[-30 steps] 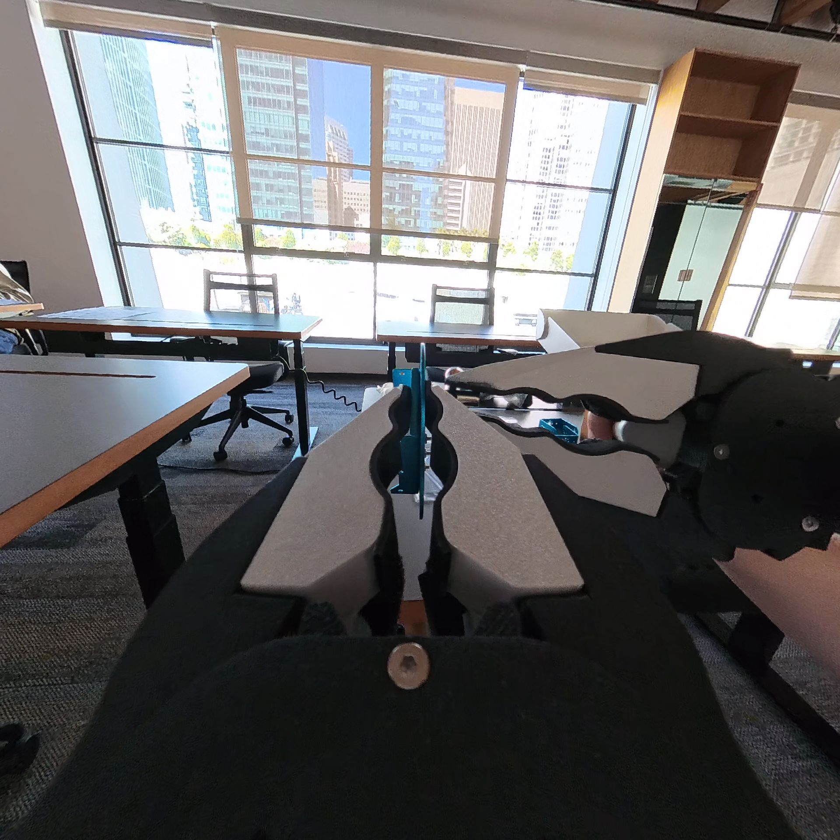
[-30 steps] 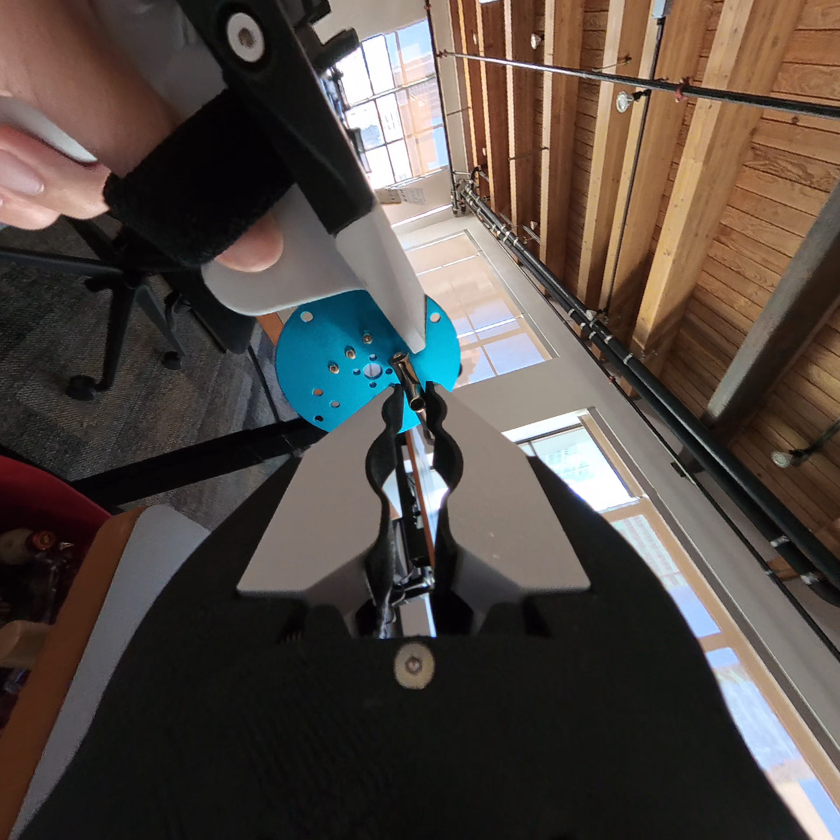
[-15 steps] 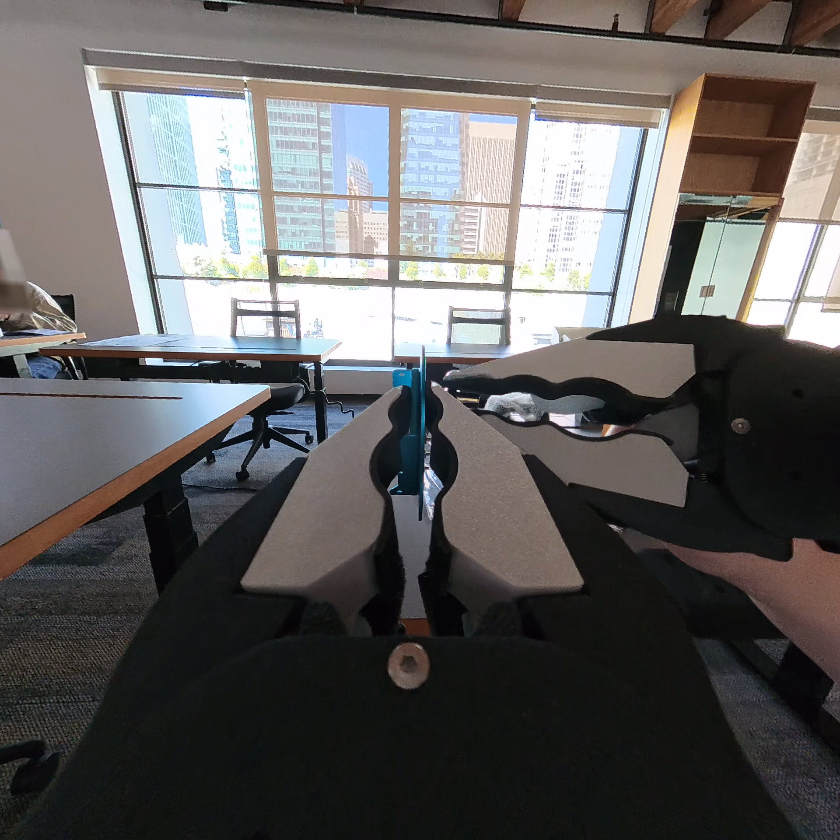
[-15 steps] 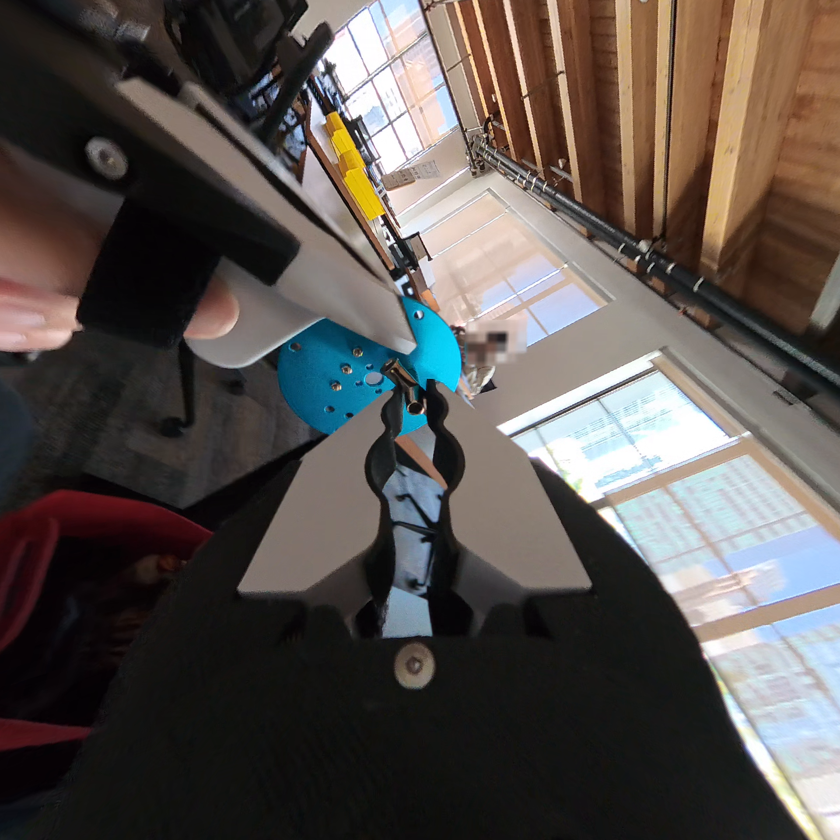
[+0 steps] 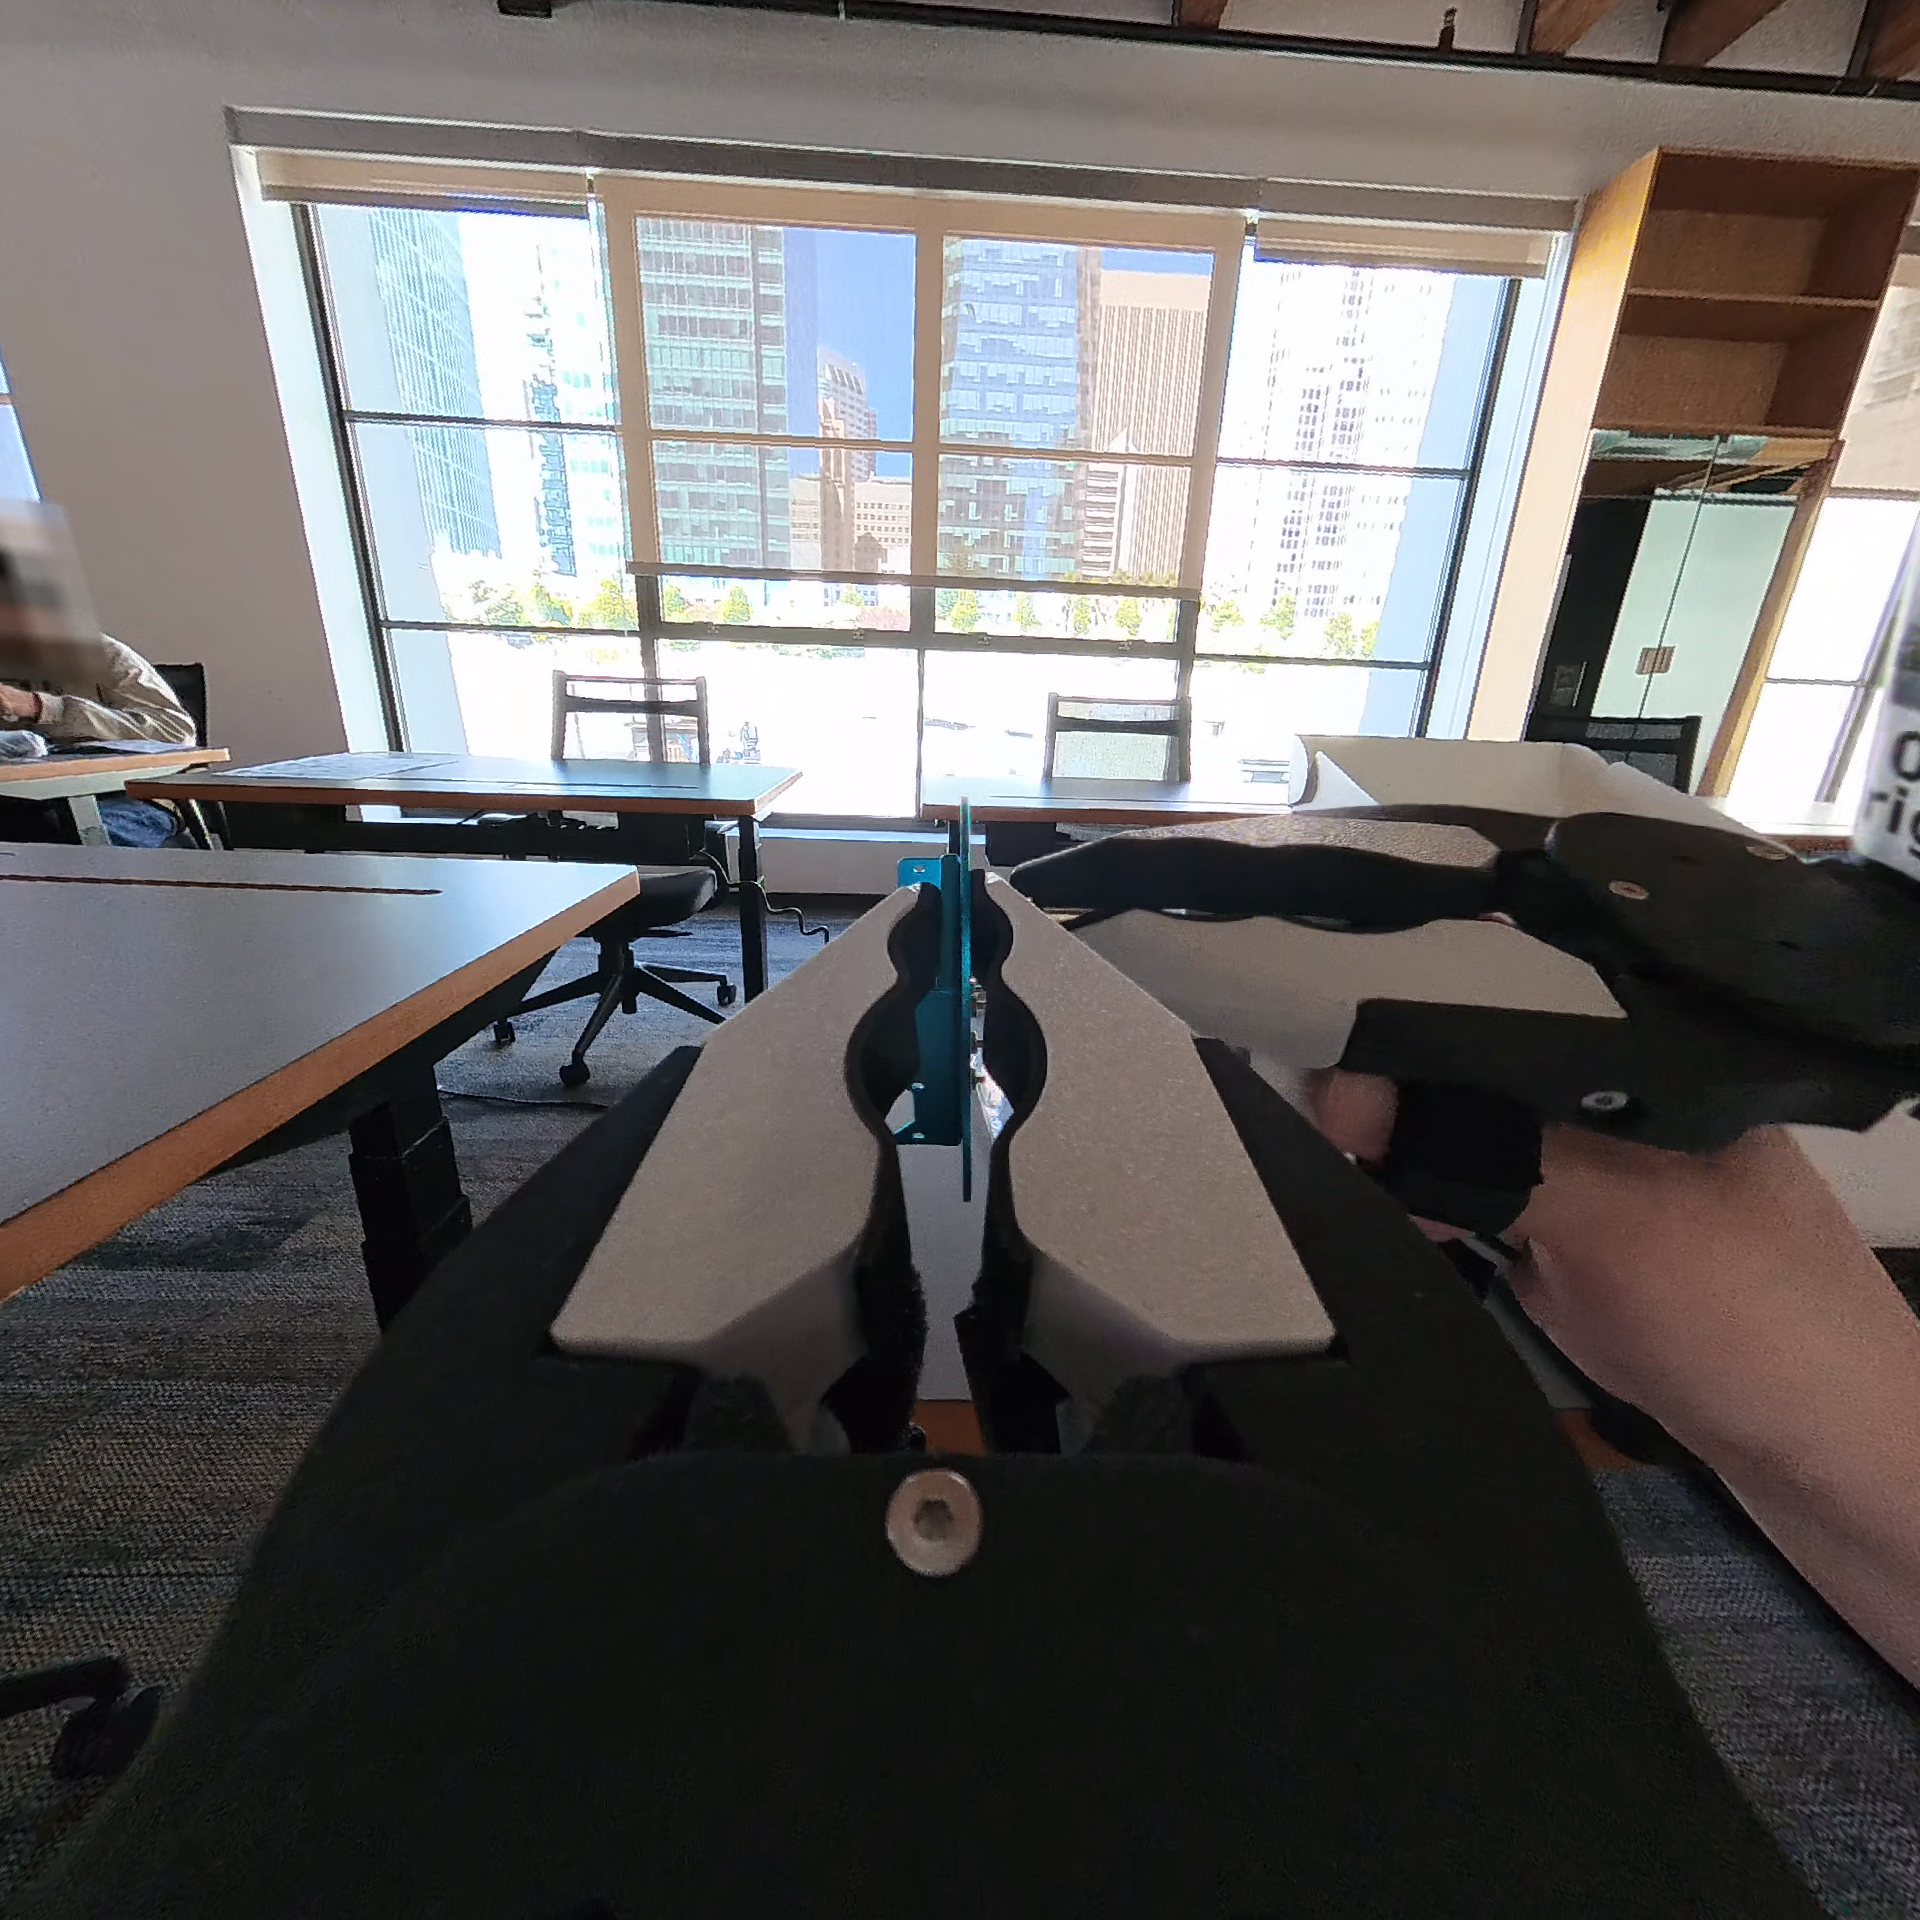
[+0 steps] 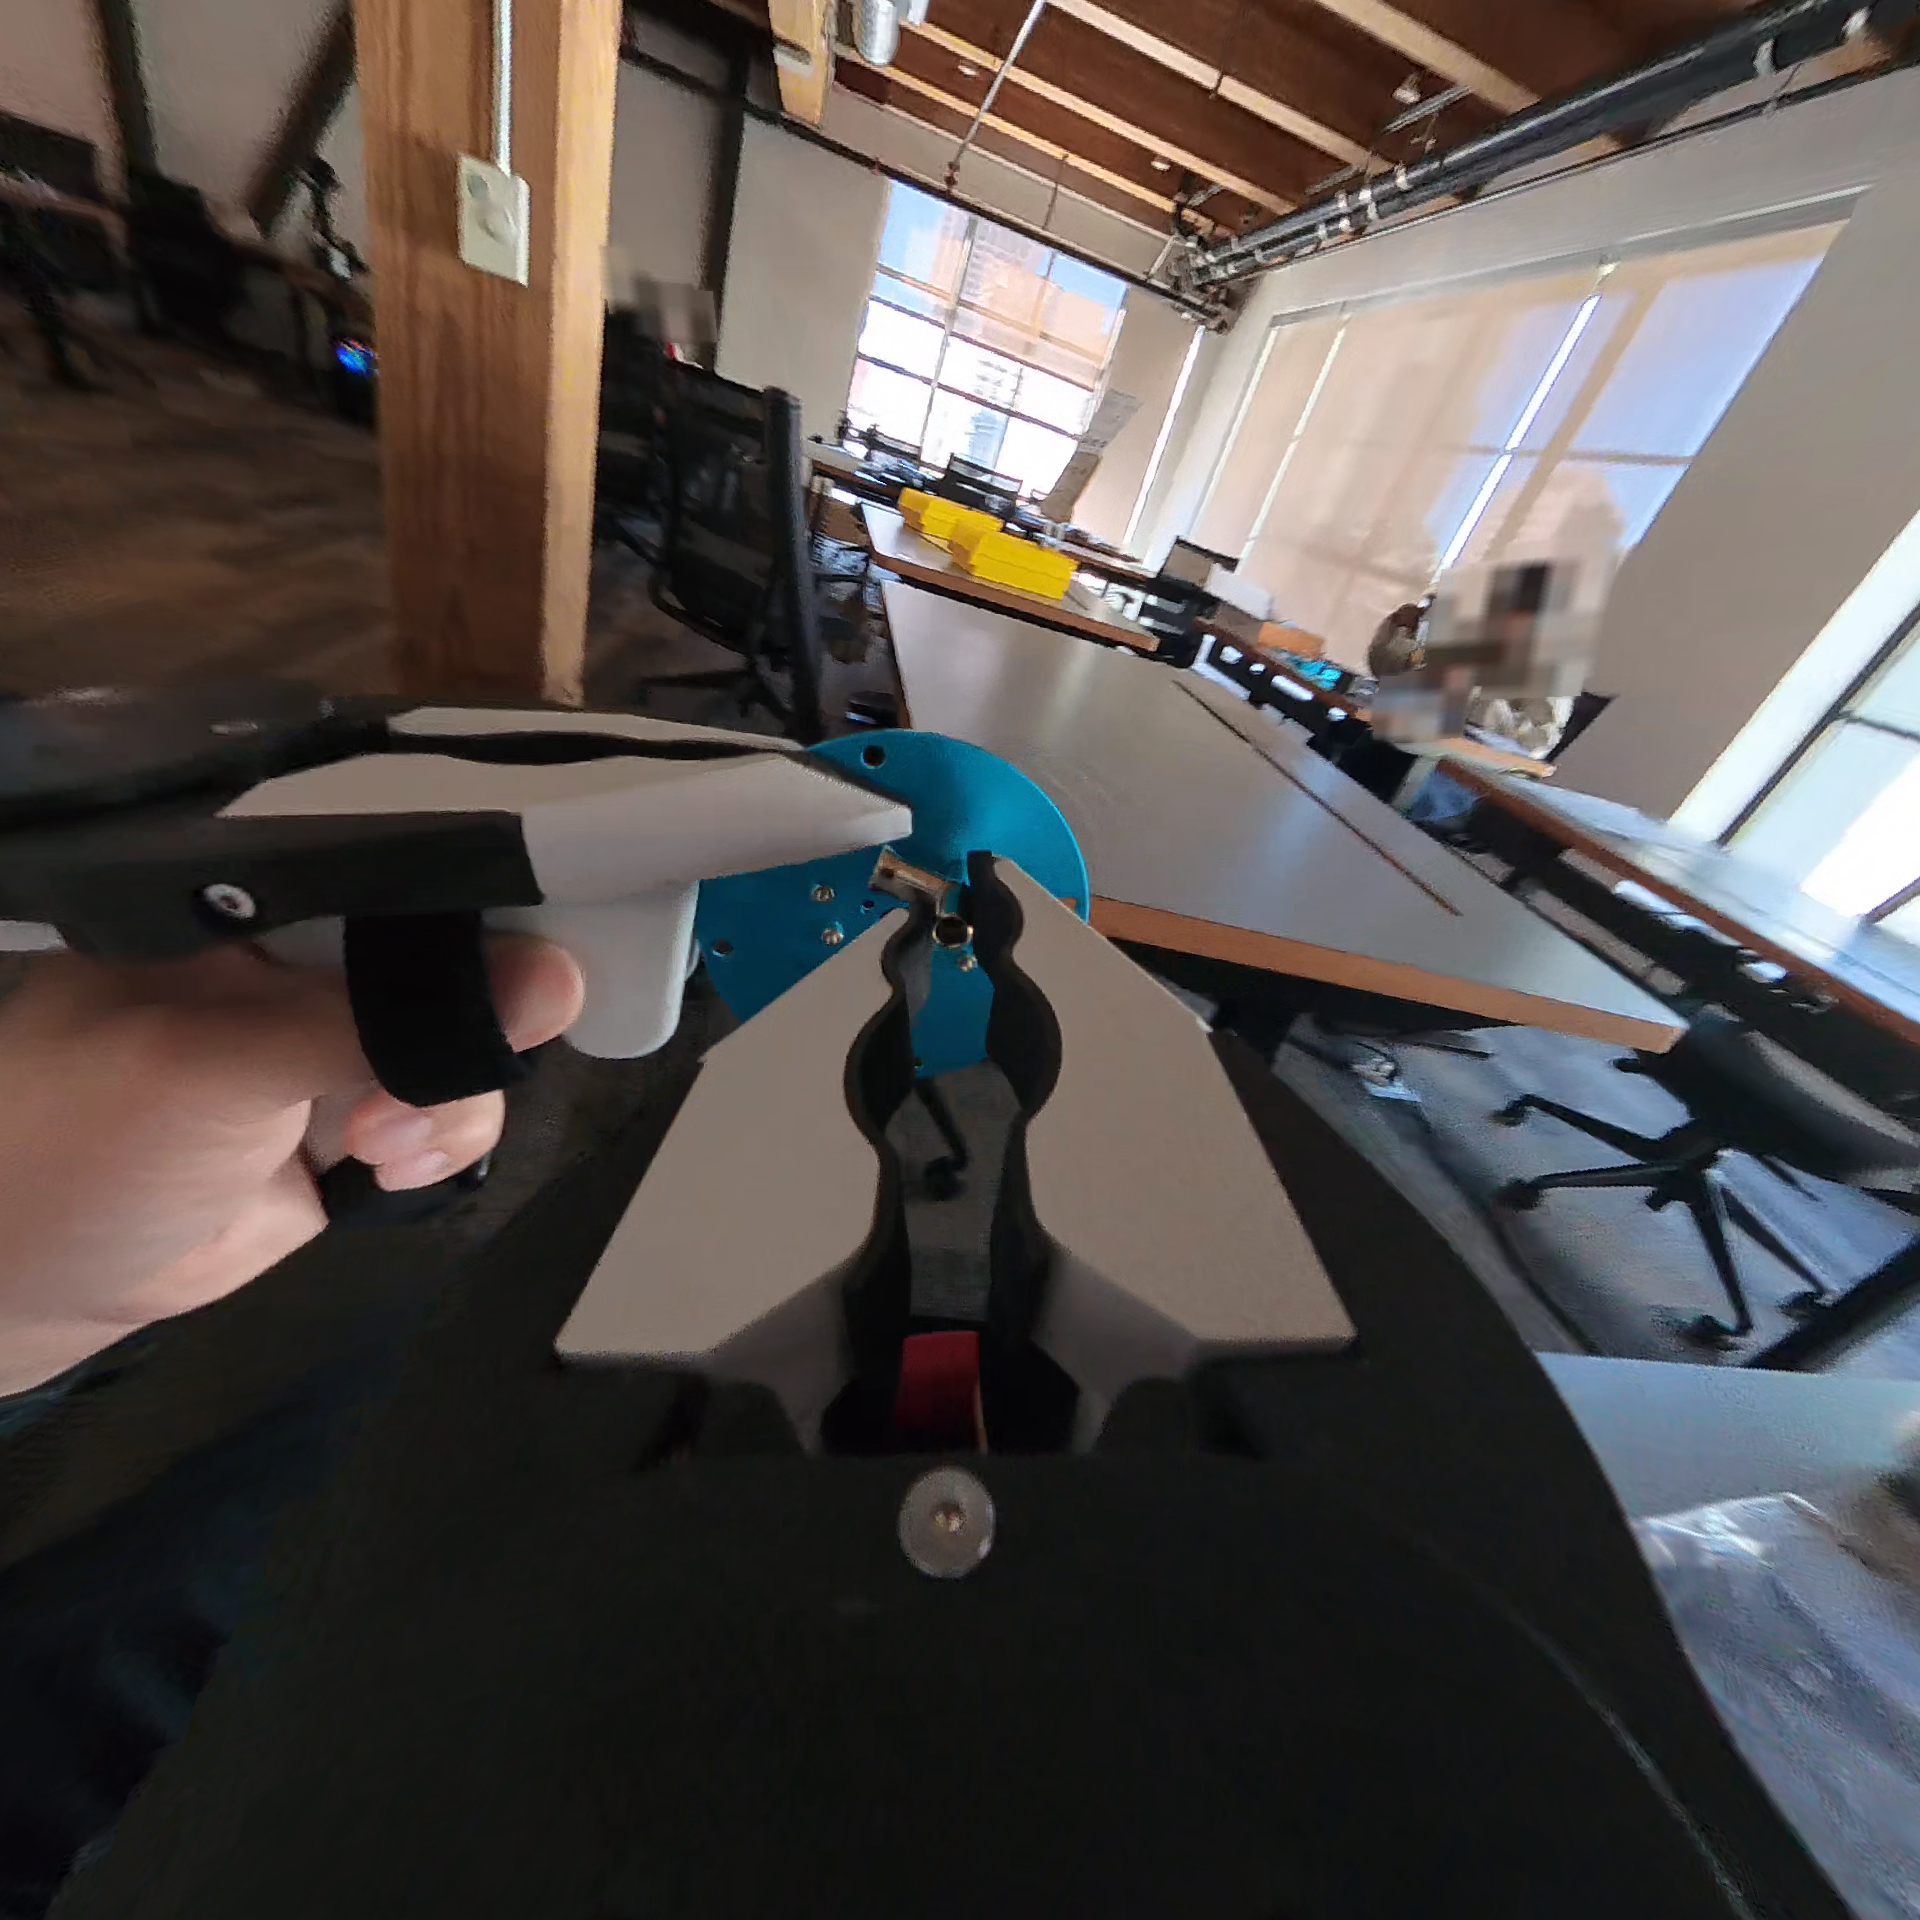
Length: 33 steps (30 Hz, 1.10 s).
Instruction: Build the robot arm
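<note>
Your left gripper (image 5: 961, 914) is clamped edge-on on the blue disc (image 6: 940, 805), steadying it in mid-air so your right gripper (image 6: 951, 904), pinched shut on a small brass standoff (image 6: 928, 896), can meet its face, with the desk's edge (image 6: 1382, 971) just behind and open carpet (image 5: 208, 1382) below.

Blue disc (image 6: 940, 831) half hidden behind both grippers' fingers; brass fitting (image 6: 914, 871) too small to identify; left edge blurred.
</note>
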Each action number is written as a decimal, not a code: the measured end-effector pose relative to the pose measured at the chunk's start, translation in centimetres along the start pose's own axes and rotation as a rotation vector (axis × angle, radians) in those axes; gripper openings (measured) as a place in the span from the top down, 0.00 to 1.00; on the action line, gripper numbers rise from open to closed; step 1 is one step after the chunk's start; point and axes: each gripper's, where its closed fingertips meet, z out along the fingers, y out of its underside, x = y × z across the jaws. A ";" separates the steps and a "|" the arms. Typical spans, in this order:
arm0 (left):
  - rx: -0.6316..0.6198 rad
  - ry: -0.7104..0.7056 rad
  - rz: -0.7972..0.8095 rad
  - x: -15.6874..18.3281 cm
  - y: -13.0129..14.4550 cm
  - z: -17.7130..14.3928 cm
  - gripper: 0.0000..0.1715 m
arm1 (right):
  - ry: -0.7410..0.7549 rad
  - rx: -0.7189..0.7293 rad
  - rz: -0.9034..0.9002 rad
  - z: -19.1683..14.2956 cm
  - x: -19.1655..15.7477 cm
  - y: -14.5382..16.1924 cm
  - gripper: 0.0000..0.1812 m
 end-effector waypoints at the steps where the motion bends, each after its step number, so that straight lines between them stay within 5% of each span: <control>1: 0.001 0.003 -0.001 0.0 0.0 0.0 0.98 | -0.013 0.002 -0.022 0.0 0.0 -0.1 0.97; 9: -0.027 -0.001 0.001 -0.1 0.0 0.0 0.98 | 0.125 -0.170 -0.969 0.1 0.1 0.1 0.96; 19: 0.004 0.004 0.035 0.7 -0.7 0.1 0.98 | 0.085 -0.215 -0.905 -0.4 0.7 -0.3 0.97; 33: -0.045 -0.027 0.105 0.5 -0.3 0.5 0.98 | 0.120 -0.364 -1.250 -0.1 0.9 -0.1 0.96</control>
